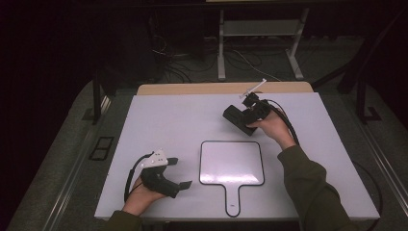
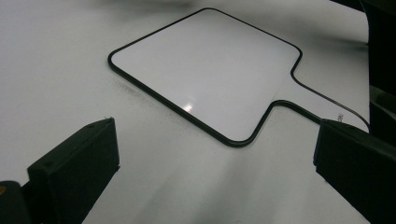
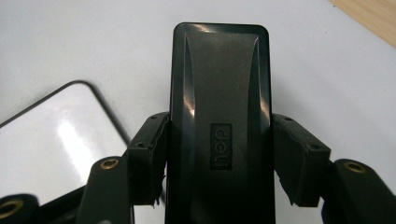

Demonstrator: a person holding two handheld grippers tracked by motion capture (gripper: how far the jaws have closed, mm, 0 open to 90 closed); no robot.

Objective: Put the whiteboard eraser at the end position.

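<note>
The right hand-held gripper (image 1: 239, 117) was clamped on a black whiteboard eraser (image 3: 219, 126), its jaws pressing both long sides, and held it above the table (image 1: 159, 120) toward the far right corner, clear of the surface. The step in hand looked like carrying the eraser toward the small handled whiteboard (image 1: 232, 162), which lay flat near the middle of the near edge with its handle pointing to that edge. The next move would probably call for lowering the eraser squarely onto the board's face so its underside met the surface flat. The left hand-held gripper (image 1: 174, 172) rested near the near left corner with its jaws spread wide and nothing between them, well placed to steady the board. The eraser was a rounded oblong of glossy moulded plastic with an embossed logo; the board was a smooth, shiny white panel with rounded corners and a thin black rim; the table top was matte white.
</note>
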